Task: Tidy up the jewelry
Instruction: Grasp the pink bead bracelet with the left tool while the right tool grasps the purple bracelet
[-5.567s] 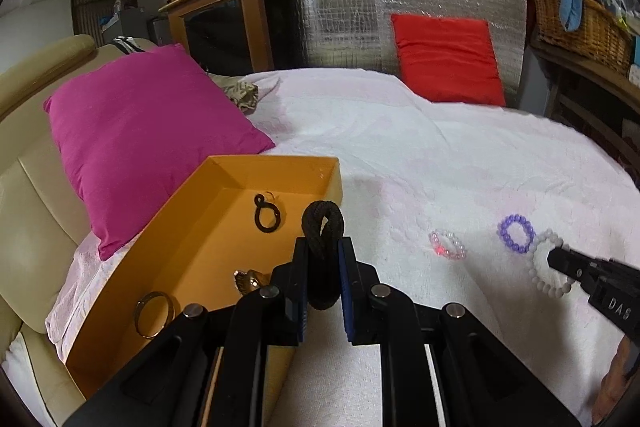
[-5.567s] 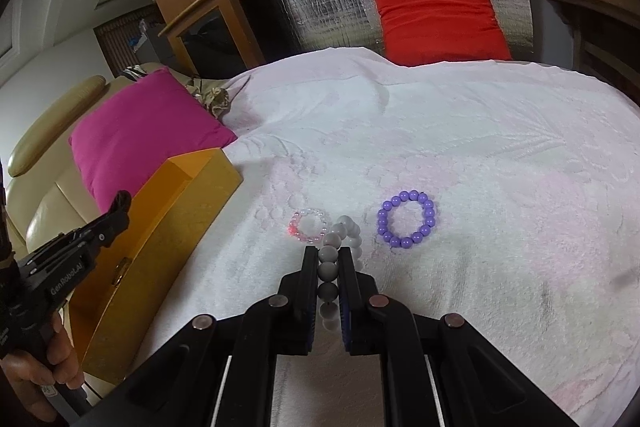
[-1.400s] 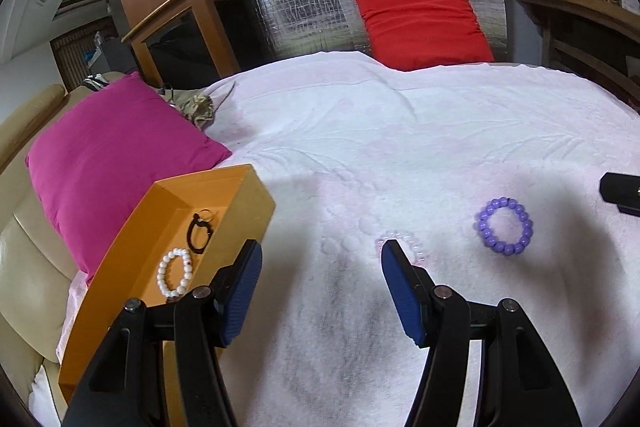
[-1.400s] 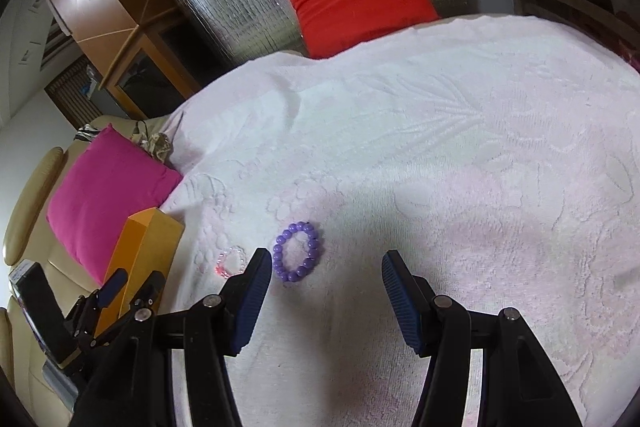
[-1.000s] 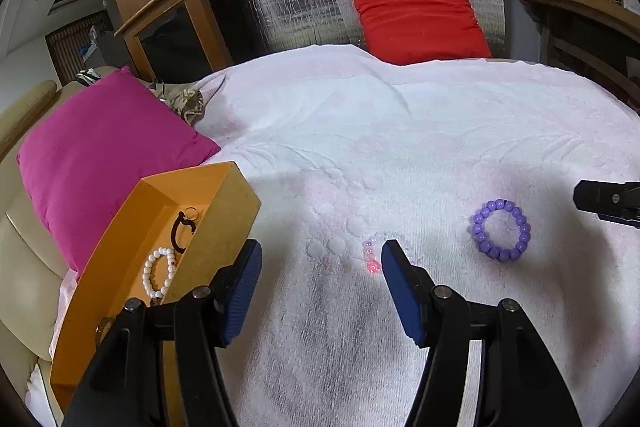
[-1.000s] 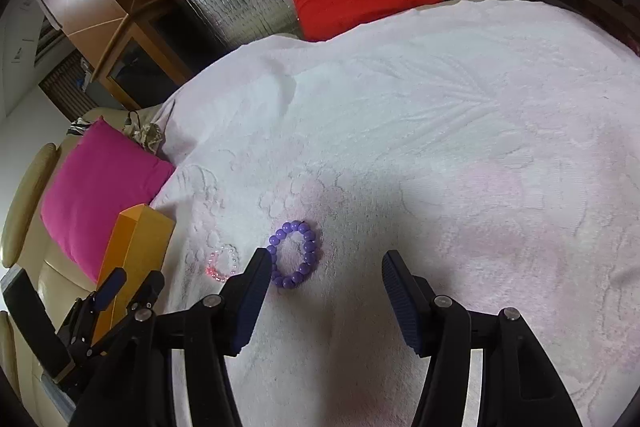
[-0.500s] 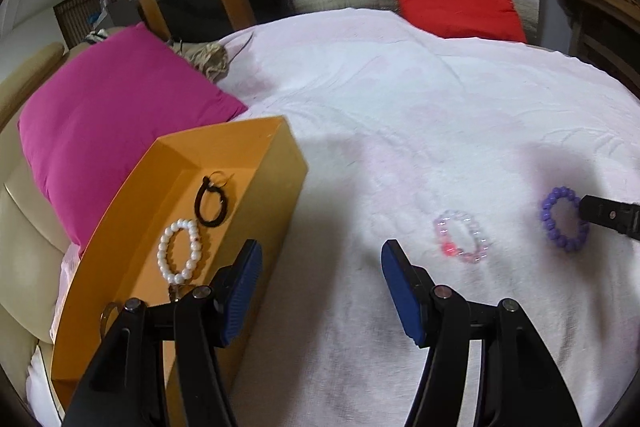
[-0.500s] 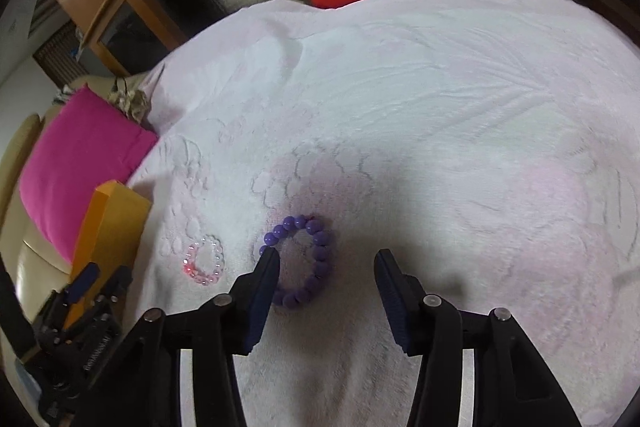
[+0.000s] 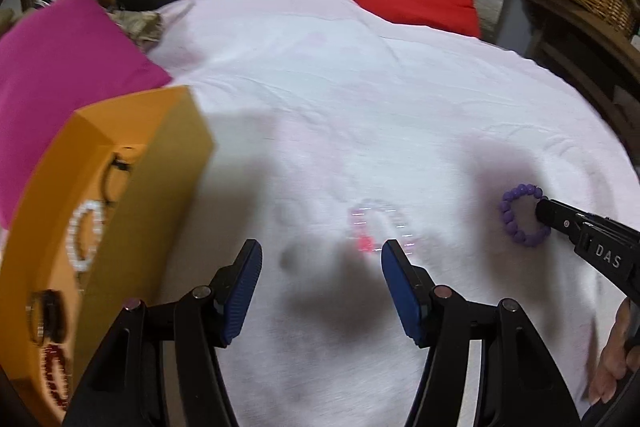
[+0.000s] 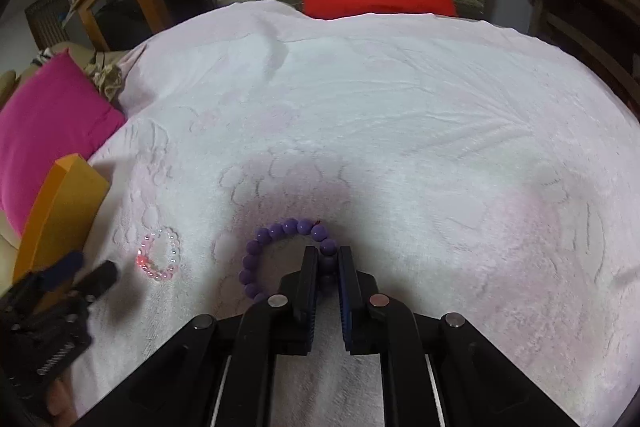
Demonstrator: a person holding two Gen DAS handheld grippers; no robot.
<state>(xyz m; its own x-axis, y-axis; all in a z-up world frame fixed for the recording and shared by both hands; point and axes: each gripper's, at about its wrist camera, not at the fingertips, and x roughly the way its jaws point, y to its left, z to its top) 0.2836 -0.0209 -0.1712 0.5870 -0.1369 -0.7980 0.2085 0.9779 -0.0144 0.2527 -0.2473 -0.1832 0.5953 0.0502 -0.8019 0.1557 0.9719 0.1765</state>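
On a white bedspread, the right gripper pinches one purple bead bracelet, its fingers nearly closed on the beads. One clear pink bracelet lies just ahead of the left gripper, whose fingers gape wide and hold nothing. Left of those fingers, one orange box holds one white bead bracelet among other blurred pieces.
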